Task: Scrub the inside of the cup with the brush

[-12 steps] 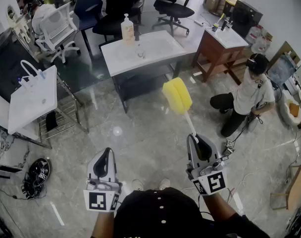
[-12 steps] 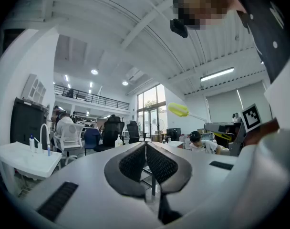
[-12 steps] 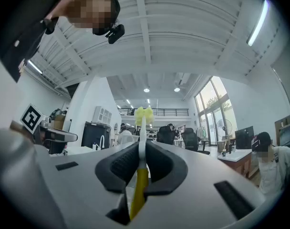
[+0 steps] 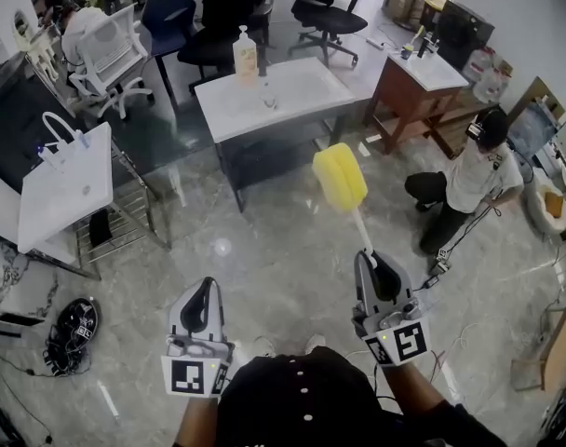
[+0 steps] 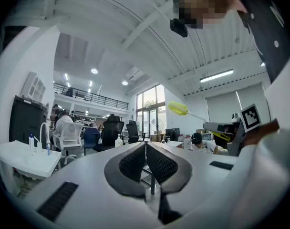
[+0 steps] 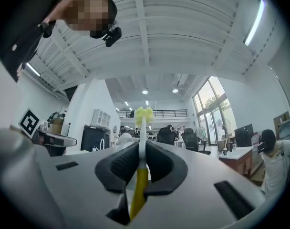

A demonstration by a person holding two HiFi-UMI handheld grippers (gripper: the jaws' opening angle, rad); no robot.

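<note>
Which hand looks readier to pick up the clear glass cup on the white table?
Left: the left gripper is shut on nothing, while the right gripper clamps the yellow sponge brush.

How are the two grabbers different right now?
The right gripper is shut on the brush, whose yellow sponge head sticks out ahead; the left gripper is shut on nothing. In the head view the right gripper sits slightly farther forward than the left gripper. Both are grey and black.
</note>
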